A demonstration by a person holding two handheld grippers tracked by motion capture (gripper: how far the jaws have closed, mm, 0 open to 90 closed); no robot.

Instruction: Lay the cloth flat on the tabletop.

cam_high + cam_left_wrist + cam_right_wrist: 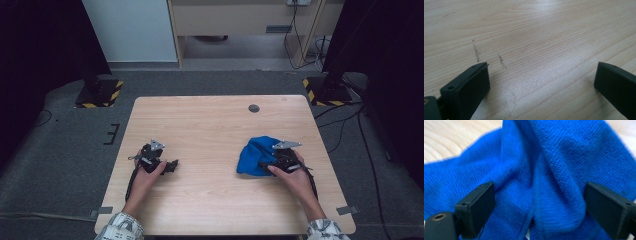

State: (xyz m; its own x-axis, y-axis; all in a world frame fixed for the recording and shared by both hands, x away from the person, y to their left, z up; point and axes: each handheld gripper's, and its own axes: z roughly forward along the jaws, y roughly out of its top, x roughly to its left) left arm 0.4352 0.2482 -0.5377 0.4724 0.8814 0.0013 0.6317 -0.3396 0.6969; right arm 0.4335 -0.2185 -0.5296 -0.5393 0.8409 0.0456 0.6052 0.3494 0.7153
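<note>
Lying crumpled on the right half of the tabletop (210,120), a blue cloth (256,155) sits bunched into a soft mound, nearer the near edge than the far one. The right gripper (265,165) is pressed up against the cloth's near right side, held in the person's right hand (295,177), with its grey plate showing just above the cloth's right edge. In the right gripper view the cloth (544,170) bulges in thick fleecy folds between the jaws, which stand wide apart on either side of it; a deep crease runs down the middle of the fabric, and a strip of pale wood shows at the far left corner. The jaws are around the folds but not clamped on them.

The left gripper (172,166) rests on the left half of the tabletop, well apart from the cloth, held in the person's left hand (145,175) and pointing toward the right. In the left gripper view its jaws are also spread wide, low over bare wood (536,50) with a few short dark scuff marks (476,51) just beyond the left jaw. Nothing lies between them.

A small dark round disc (254,108) sits in the tabletop near the far edge, right of centre, well apart from both grippers.
</note>
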